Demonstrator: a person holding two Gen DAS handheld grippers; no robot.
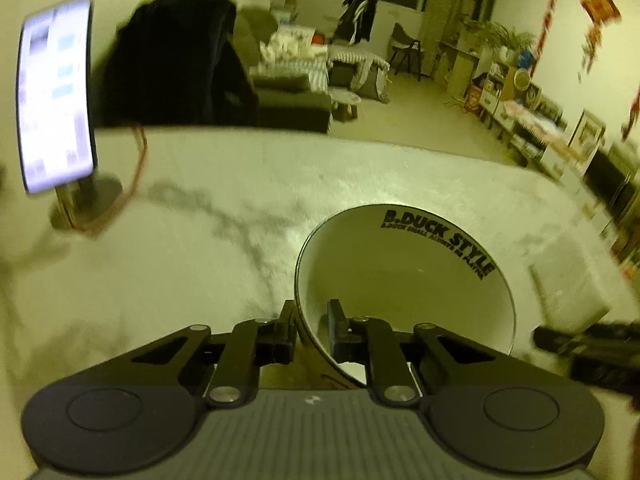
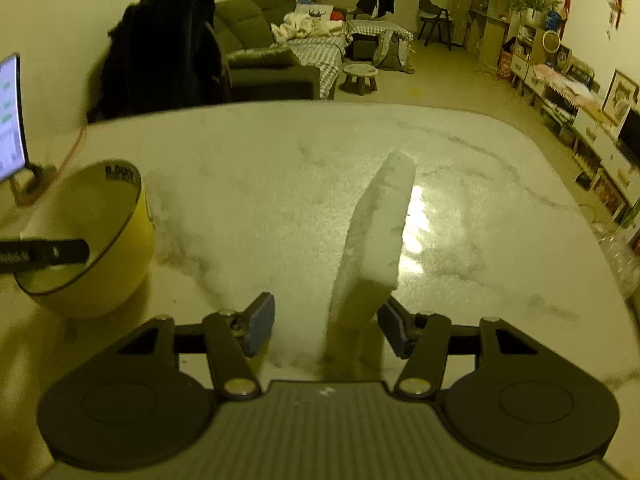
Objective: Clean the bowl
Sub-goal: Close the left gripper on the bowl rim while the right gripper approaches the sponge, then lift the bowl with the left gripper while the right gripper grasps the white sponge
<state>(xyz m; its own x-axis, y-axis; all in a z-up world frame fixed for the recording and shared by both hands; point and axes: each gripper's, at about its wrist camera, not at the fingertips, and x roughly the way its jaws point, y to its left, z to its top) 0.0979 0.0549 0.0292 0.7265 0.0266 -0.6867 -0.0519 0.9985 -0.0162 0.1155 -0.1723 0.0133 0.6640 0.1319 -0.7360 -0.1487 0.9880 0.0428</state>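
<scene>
A bowl [image 1: 404, 292], yellow outside and white inside with black "B.DUCK STYLE" lettering, sits on the marble table. My left gripper [image 1: 312, 332] is shut on its near rim, one finger inside and one outside. The bowl also shows at the left of the right wrist view [image 2: 100, 240], with the left gripper's finger [image 2: 60, 254] over its rim. A white sponge [image 2: 376, 240] stands on edge on the table. My right gripper [image 2: 326, 328] is open around the sponge's near end, its right pad close to it.
A lit phone on a stand [image 1: 56, 96] is at the table's far left, with an orange cable by it. A chair with a dark coat [image 2: 160, 52] stands behind the table [image 2: 260, 152]. The right gripper's finger [image 1: 588, 344] shows at the right of the left wrist view.
</scene>
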